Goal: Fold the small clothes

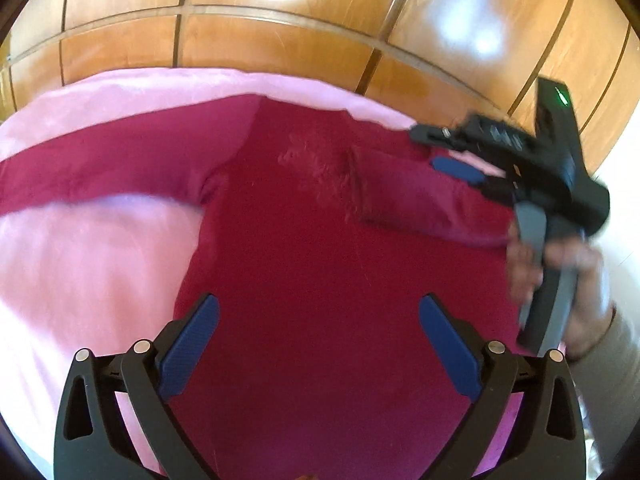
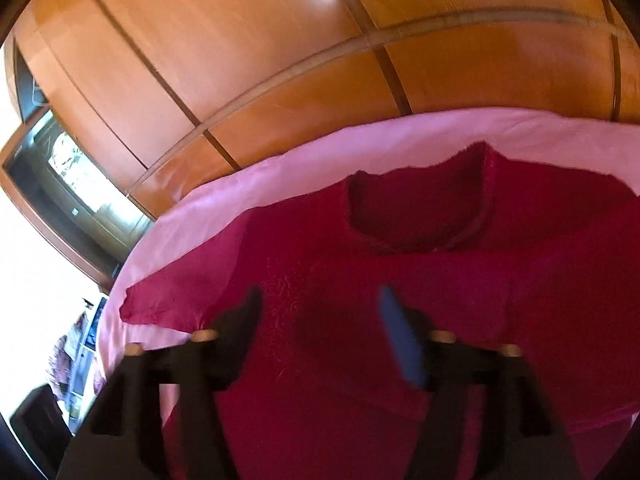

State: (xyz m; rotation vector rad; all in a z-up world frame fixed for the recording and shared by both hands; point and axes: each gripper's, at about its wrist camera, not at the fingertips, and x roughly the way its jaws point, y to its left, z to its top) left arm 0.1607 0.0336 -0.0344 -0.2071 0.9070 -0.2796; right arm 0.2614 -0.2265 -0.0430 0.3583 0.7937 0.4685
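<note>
Garments: one dark red long-sleeved top [image 1: 320,280] is counted, spread flat on a pink sheet [image 1: 80,260]; nothing else of clothing is seen.
Sleeves: two are counted. In the left wrist view one sleeve [image 1: 100,172] is stretched out to the left across the sheet, and the other sleeve [image 1: 420,196] is laid folded over the upper right of the body, its cuff near the chest.
Neckline: a round collar [image 2: 416,216] is seen at the far end of the top in the right wrist view, close to the sheet's far edge.
Surface: the sheet is laid over a wide soft surface; whether this is a bed cannot be told.
Hand-held grippers: two are counted.
Left hand-held gripper [image 1: 320,344]: its blue-padded fingers are held wide apart above the lower body of the top; nothing is between them.
Right hand-held gripper [image 2: 320,328]: its fingers are seen apart over the chest of the top, blurred, with no cloth clamped. In the left wrist view it is found at the right edge, over the folded sleeve, carried by a hand [image 1: 560,272].
Background: wooden panelled doors [image 1: 280,48] are seen beyond the sheet.
Containers: none is made out.
</note>
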